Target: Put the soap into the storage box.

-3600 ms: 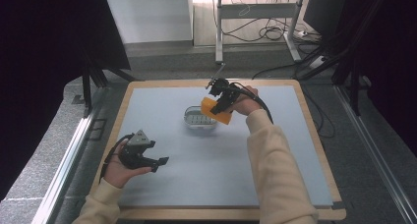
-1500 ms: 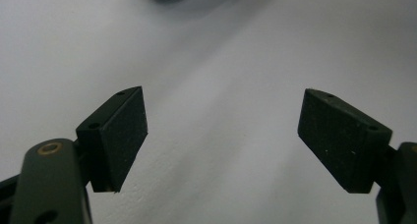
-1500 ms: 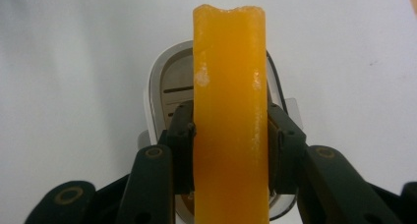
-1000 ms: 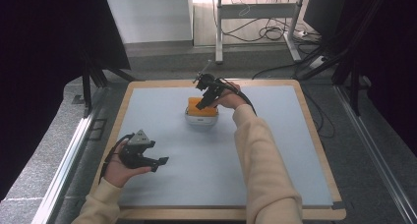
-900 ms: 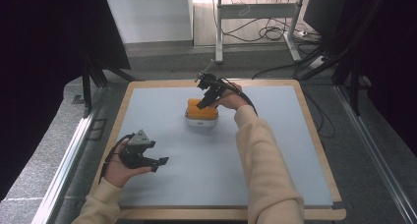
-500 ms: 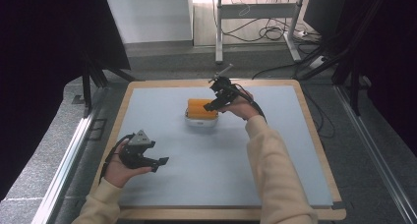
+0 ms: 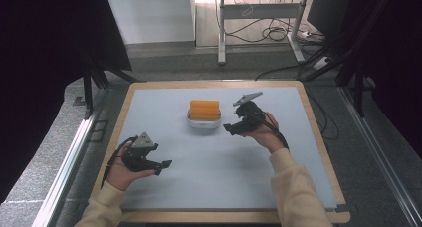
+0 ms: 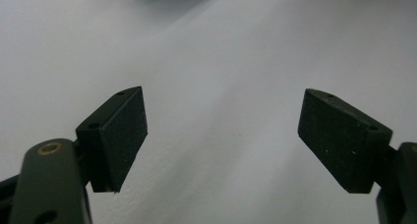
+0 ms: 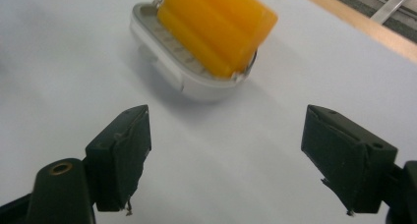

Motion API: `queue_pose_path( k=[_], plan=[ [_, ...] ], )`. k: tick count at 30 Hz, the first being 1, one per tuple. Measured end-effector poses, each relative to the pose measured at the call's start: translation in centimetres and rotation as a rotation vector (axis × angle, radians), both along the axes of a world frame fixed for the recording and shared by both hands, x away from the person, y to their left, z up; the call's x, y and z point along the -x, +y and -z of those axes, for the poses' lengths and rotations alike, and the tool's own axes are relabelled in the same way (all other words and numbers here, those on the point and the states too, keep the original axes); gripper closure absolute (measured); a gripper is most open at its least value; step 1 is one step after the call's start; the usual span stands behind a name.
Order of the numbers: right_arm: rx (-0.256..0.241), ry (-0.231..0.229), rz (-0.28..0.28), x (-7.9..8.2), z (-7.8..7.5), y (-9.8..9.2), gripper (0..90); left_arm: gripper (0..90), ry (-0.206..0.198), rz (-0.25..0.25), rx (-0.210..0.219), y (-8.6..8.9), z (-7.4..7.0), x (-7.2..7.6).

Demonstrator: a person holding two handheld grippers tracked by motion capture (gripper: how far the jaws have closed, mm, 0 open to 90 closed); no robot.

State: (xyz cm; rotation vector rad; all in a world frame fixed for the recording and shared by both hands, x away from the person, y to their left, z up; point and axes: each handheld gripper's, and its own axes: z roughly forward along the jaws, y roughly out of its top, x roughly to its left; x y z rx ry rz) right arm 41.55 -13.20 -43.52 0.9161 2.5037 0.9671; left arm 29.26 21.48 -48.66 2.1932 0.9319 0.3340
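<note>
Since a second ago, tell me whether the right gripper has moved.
Yes. The right gripper has drawn back from above the orange sponge in its white tray and now sits right of it, jaws open and empty.

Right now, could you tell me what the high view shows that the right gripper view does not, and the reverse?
The high view alone takes in the left gripper, held open low over the table's near left, and the person's hands and sleeves. The right gripper view alone gives the close detail: slots along the white holder's rim and the orange block's ridges. Both show the block in the holder and the right gripper open, apart from it.
</note>
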Motion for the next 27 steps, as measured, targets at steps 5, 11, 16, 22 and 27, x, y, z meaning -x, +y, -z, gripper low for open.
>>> queue_pose_path(
  k=[5,11,16,22,27],
  plan=[
    [-0.055,-0.007,0.038,4.3,1.4,-3.6,18.4,18.7,0.000,0.002,-0.001,-0.2,0.0,0.0],
    [-0.080,-0.013,0.106,8.2,2.5,-7.8,18.0,18.6,0.003,0.003,-0.008,-0.4,0.1,0.1],
    [-0.084,-0.020,0.134,10.4,3.6,-9.2,17.6,18.7,-0.001,0.000,-0.011,-0.4,0.0,0.2],
    [-0.056,-0.027,0.143,11.3,4.8,-9.4,17.2,18.4,0.006,-0.004,0.000,-0.4,0.1,0.1],
    [-0.046,-0.048,0.121,11.6,5.2,-8.8,17.1,18.4,0.003,-0.013,0.013,-0.1,-0.1,0.1]
  ],
)
